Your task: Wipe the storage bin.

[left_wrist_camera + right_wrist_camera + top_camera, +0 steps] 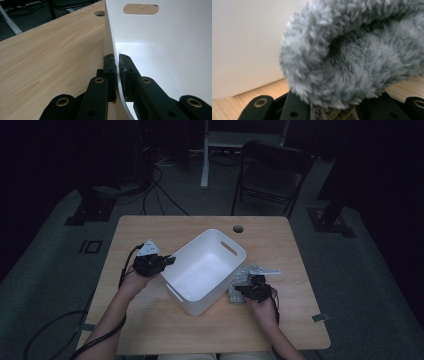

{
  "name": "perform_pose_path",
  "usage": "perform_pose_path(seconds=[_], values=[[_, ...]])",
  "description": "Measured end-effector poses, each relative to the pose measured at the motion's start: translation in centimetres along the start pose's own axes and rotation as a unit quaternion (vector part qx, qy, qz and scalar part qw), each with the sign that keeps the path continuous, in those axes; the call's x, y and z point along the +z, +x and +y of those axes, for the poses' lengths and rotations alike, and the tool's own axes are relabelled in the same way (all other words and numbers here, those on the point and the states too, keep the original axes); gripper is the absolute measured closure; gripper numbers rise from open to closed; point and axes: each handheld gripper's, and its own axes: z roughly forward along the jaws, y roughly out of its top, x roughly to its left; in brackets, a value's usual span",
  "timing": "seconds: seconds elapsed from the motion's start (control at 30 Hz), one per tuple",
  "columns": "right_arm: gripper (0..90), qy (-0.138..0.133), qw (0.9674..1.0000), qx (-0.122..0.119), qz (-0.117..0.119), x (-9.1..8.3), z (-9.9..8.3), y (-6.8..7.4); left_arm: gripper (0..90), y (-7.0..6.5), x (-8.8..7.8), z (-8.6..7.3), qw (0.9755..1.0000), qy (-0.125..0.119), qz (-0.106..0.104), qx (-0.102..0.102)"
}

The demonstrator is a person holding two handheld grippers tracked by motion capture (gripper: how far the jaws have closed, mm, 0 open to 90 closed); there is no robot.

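Fluffy grey cloth (352, 57) sits between the jaws of the right gripper (254, 291), at the near right of the desk (150, 320), just beside the outer wall of the white bin (187, 307). The jaws stand partly closed, and the pile bulges over them; judged as a grip on the cloth, though the pads themselves are hidden under the fibres. The bin lies to the left of this gripper, with its long axis running diagonally from near centre to far right. The coming move therefore turns on lifting the cloth over the near wall and leftward into the opening.

Left gripper (167, 261) is clamped on the bin's left rim, one jaw outside, one inside, steadying it.

The high view gives the layout. The right gripper view shows cloth against wall; the left gripper view shows the pinch on the rim and the handle slot (140, 9) beyond.
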Motion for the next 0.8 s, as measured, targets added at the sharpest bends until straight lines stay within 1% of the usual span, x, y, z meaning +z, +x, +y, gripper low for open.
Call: perform_pose_path(seconds=[0.1, 0.17, 0.23, 0.27, 0.3, 0.37, 0.4, 0.43, 0.47, 0.53, 0.6, 0.63, 0.7, 0.8], values=[[72.7, -0.001, 1.0, -0.001, 0.007, -0.3, 0.1, 0.1, 85.1, 0.0, 0.0, 0.0, 1.0, 0.0, 0.002, -0.001], [72.7, -0.007, 0.9998, 0.0, 0.019, -0.7, 0.2, 0.4, 85.1, -0.1, 0.0, 0.0, 1.0, 0.0, 0.004, -0.003], [72.7, -0.018, 0.9993, -0.003, 0.033, -1.5, 0.4, 1.0, 85.2, -0.1, 0.0, 0.0, 1.0, -0.001, 0.004, -0.006], [72.6, -0.036, 0.998, -0.015, 0.049, -2.5, 0.7, 2.0, 85.1, -0.1, 0.0, 0.0, 1.0, -0.001, 0.004, -0.006], [72.6, -0.036, 0.998, -0.015, 0.049, -2.5, 0.7, 2.0, 85.1, -0.1, 0.0, 0.0, 1.0, -0.001, 0.004, -0.005], [72.6, -0.059, 0.9956, -0.027, 0.068, -3.7, 1.2, 3.1, 85.2, -0.1, 0.0, 0.0, 1.0, 0.0, 0.003, -0.002], [72.6, -0.08, 0.9929, -0.04, 0.078, -4.6, 1.6, 3.8, 85.2, -0.1, 0.1, 0.1, 1.0, 0.002, 0.003, -0.002], [72.6, -0.08, 0.9929, -0.04, 0.078, -4.6, 1.6, 3.8, 85.2, -0.1, 0.1, 0.1, 1.0, 0.003, 0.004, 0.001], [72.5, -0.084, 0.9925, -0.047, 0.076, -4.8, 1.8, 4.1, 85.3, -0.1, 0.1, 0.1, 1.0, 0.004, 0.005, 0.001], [72.6, -0.087, 0.9926, -0.05, 0.069, -4.9, 2.0, 4.2, 85.3, -0.1, 0.1, 0.1, 1.0, 0.003, 0.002, 0.004], [72.6, -0.089, 0.9927, -0.048, 0.066, -4.6, 2.0, 4.0, 85.0, -0.2, 0.2, 0.2, 1.0, 0.003, 0.003, 0.008], [72.7, -0.09, 0.9927, -0.044, 0.066, -4.4, 2.0, 3.9, 85.1, -0.2, 0.2, 0.2, 1.0, 0.002, 0.003, 0.006], [72.7, -0.09, 0.9931, -0.053, 0.054, -4.1, 1.8, 3.9, 85.0, -0.2, 0.3, 0.2, 1.0, 0.003, 0.003, 0.007], [72.8, -0.081, 0.9944, -0.051, 0.045, -3.6, 1.6, 3.6, 85.0, -0.3, 0.4, 0.3, 1.0, 0.003, 0.005, 0.008]])
